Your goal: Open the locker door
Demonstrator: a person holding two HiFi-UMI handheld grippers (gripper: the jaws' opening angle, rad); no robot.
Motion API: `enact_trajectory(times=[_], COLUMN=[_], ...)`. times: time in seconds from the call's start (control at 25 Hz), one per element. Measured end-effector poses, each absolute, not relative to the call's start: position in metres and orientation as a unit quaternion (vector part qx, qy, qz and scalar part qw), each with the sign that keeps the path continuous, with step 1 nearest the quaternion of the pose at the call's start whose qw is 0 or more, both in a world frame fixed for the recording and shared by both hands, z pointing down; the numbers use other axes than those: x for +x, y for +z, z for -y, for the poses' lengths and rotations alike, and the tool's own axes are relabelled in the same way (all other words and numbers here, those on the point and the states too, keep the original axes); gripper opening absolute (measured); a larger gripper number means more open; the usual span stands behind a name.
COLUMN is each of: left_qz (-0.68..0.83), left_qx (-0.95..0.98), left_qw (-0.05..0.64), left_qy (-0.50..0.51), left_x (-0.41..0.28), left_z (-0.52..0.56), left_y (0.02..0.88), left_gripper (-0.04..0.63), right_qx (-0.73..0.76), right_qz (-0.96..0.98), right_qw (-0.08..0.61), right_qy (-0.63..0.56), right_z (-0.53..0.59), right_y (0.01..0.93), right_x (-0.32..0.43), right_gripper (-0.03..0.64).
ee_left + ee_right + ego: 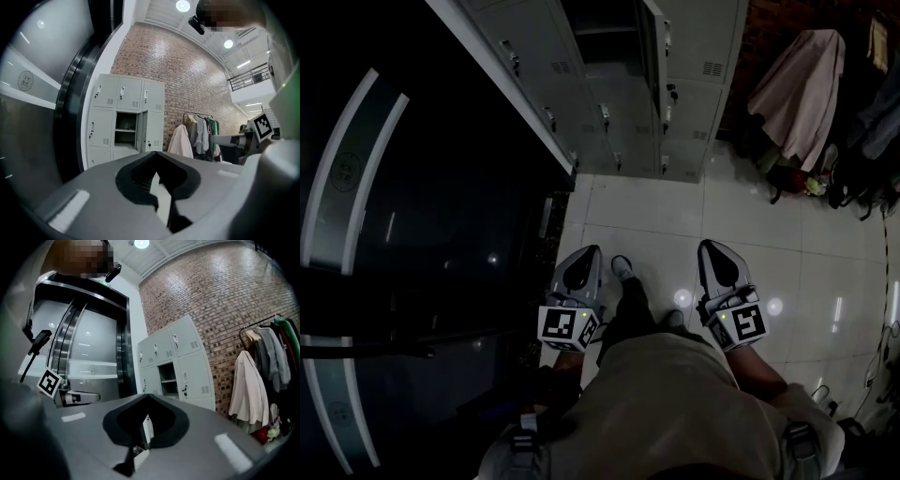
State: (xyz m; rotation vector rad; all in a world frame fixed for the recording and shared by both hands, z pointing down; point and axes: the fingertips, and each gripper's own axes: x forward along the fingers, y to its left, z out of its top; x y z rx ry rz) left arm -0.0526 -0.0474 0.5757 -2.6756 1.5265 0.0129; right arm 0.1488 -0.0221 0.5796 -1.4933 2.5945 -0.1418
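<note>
Both grippers sit low in the middle of the head view, pointing toward the top of the frame over a white tile floor [750, 216]. The left gripper [587, 253] is at centre left and the right gripper [711, 246] at centre right. They are well apart, with the person's shoe [622, 267] between them. Each carries its marker cube [567, 326] at the near end. In its own view the left gripper's jaws are clenched tip to tip, with only a thin seam between them and nothing in it. The right gripper's jaws are likewise pressed together and empty. The lockers [619, 94], a grey bank, stand at the top centre of the head view, well beyond both grippers and touched by neither. One compartment [125, 129] in the middle column stands open, with a shelf visible inside, and its door [653, 52] is swung out and seen edge-on. The other doors are flat and closed, each with a small handle. A dark glass wall [394, 234] with pale curved stripes fills the left of the frame, right up to the lockers' left side. At upper right a pale coat [802, 89] hangs among darker clothes against a brick wall [187, 79].
</note>
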Motion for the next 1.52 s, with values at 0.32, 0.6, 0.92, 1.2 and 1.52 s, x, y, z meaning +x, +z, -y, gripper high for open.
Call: enact_trajectory(times=[0.32, 0.6, 0.92, 1.2, 1.52], left_qz=[-0.47, -0.453, -0.452, -0.443, -0.431], left_qx=[-0.882, -0.89, -0.89, -0.894, -0.9], left_qw=[0.039, 0.048, 0.054, 0.05, 0.048], left_qy=[0.012, 0.018, 0.028, 0.041, 0.051], left_x=[-0.04, -0.053, -0.076, -0.084, -0.077], left_z=[0.024, 0.023, 0.024, 0.015, 0.004], left_y=[0.566, 0.524, 0.501, 0.481, 0.471], left_gripper=[0.058, 0.058, 0.058, 0.058, 0.058], right_qx=[-0.492, -0.494, -0.494, -0.488, -0.486], right_qz=[-0.864, -0.857, -0.854, -0.859, -0.857], right_qw=[0.109, 0.144, 0.162, 0.156, 0.166], right_qy=[-0.016, -0.006, 0.007, 0.017, 0.03], right_z=[-0.004, -0.009, -0.002, -0.012, -0.023], right_y=[0.557, 0.505, 0.473, 0.463, 0.434], right_x=[0.133, 0.107, 0.083, 0.063, 0.066], right_gripper=[0.002, 0.002, 0.002, 0.002, 0.0])
